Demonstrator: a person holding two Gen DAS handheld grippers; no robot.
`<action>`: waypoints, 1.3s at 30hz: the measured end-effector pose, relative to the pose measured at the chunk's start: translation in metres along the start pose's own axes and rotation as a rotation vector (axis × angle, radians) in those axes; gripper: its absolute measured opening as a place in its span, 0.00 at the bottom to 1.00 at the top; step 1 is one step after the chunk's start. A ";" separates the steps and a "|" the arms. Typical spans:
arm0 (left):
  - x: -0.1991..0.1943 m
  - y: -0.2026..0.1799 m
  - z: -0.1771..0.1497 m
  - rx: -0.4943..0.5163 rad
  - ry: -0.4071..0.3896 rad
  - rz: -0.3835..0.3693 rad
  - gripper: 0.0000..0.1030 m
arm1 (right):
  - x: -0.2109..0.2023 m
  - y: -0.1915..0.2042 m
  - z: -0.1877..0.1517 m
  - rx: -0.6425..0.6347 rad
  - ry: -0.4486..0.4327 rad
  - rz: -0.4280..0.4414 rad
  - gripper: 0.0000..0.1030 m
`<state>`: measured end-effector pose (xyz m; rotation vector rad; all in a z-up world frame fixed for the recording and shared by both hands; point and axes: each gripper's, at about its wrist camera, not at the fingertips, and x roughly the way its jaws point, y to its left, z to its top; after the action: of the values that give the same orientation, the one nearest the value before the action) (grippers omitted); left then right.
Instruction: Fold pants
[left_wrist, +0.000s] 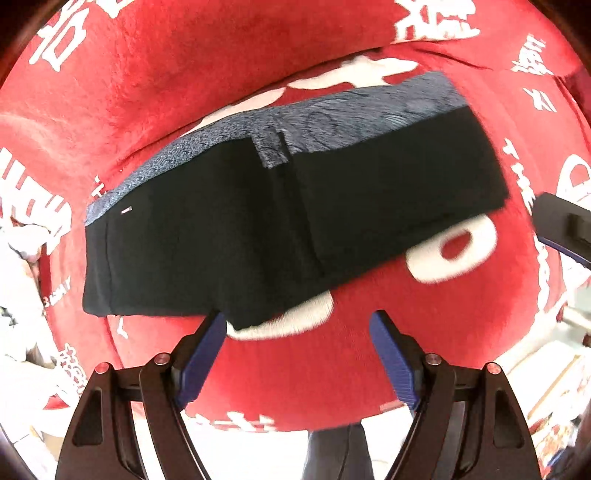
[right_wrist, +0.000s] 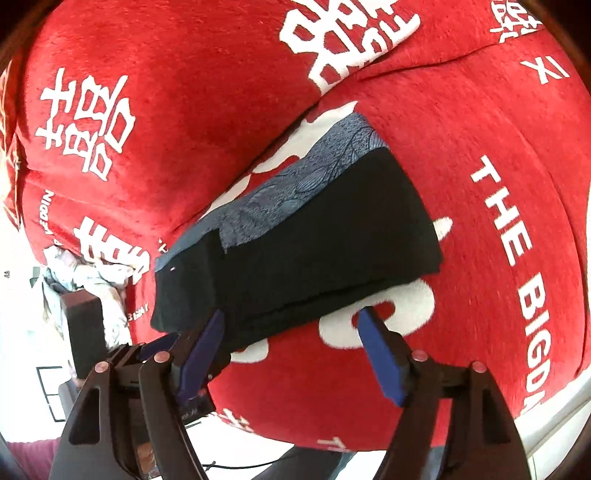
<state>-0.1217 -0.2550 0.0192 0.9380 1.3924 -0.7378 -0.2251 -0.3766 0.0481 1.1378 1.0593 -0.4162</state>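
While the black pants (left_wrist: 280, 221) lie folded on the red blanket (left_wrist: 155, 85), we hold our left gripper (left_wrist: 299, 325) spread apart, empty; our right gripper (right_wrist: 291, 325) likewise gapes, gripping nothing.

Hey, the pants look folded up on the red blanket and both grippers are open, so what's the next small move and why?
Probably draw both grippers straight back. The pants lie as a compact folded bundle on the red blanket, and the left gripper and right gripper are open and hold nothing, so little seems left to fold.
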 end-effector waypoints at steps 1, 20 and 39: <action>-0.003 -0.005 -0.002 0.019 -0.004 0.001 0.79 | -0.003 -0.001 -0.003 0.004 0.007 -0.007 0.76; -0.080 0.041 -0.046 -0.084 -0.133 -0.079 0.79 | -0.047 0.061 -0.014 -0.107 0.069 -0.222 0.77; -0.112 0.085 -0.102 -0.376 -0.244 -0.079 0.79 | -0.033 0.127 -0.009 -0.348 0.193 -0.349 0.77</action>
<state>-0.1029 -0.1374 0.1449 0.4851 1.2975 -0.5985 -0.1506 -0.3241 0.1427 0.6927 1.4456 -0.3802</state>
